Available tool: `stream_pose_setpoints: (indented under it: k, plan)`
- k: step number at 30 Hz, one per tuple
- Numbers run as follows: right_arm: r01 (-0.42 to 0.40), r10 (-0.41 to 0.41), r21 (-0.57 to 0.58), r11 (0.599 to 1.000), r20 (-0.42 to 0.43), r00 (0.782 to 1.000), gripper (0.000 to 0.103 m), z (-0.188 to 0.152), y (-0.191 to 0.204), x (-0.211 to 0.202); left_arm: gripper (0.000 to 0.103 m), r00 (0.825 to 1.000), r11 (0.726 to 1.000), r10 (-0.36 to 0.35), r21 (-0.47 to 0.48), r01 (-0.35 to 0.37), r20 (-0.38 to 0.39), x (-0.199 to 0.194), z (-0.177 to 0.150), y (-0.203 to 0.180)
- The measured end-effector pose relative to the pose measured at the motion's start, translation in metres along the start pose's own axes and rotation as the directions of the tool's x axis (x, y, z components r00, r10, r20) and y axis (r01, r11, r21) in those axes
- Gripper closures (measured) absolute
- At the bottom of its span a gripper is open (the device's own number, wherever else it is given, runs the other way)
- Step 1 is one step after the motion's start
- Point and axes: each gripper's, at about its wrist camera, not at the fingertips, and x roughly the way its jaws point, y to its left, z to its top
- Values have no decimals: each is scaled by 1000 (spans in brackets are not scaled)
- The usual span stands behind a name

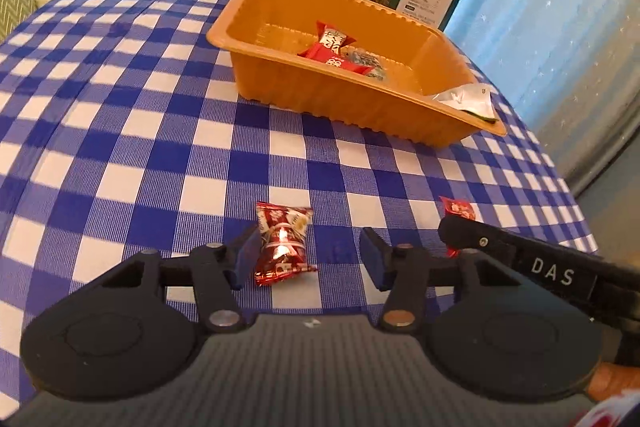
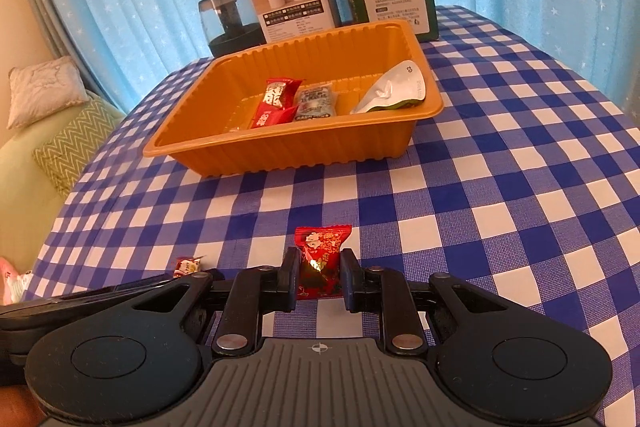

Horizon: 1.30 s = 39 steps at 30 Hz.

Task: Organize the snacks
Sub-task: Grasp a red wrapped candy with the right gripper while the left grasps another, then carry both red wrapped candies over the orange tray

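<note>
Inside the orange plastic tray lay four snacks, while the right gripper clamped a red foil candy and the left gripper, half-wide, straddled a red-and-silver wrapped candy on the table.

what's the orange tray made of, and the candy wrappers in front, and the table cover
Orange tray: likely thin moulded plastic, semi-gloss, with ribbed walls. Red candy and silver-red candy: shiny foil-like film, with glints and crimped ends. Checked tablecloth: seemingly woven fabric, matte, with visible weave.
</note>
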Motion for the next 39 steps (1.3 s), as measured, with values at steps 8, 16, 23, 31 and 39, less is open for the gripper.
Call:
stream_pose_setpoints:
  k: [8, 16, 23, 31, 39]
  plan:
    - [-1, 1, 2, 1000, 4, 1000, 82, 0, 1, -1, 82, 997, 989, 79, 129, -78, -4, 1, -3, -6]
    - [-6, 6, -2, 1000, 12, 1000, 82, -1, 4, -4, 85, 997, 986, 83, 144, -82, -5, -9, -5, -6]
    - [-21, 22, -18, 1000, 39, 999, 82, 2, 7, -13, 85, 997, 988, 69, 136, -71, 20, -24, -2, -8]
    - [-25, 26, -29, 999, 48, 998, 82, 1, 7, -21, 85, 997, 988, 63, 139, -68, 36, -36, -1, -12]
    - [-29, 31, -42, 999, 58, 998, 82, 2, 8, -27, 85, 997, 987, 53, 150, -60, 54, -45, 3, -16]
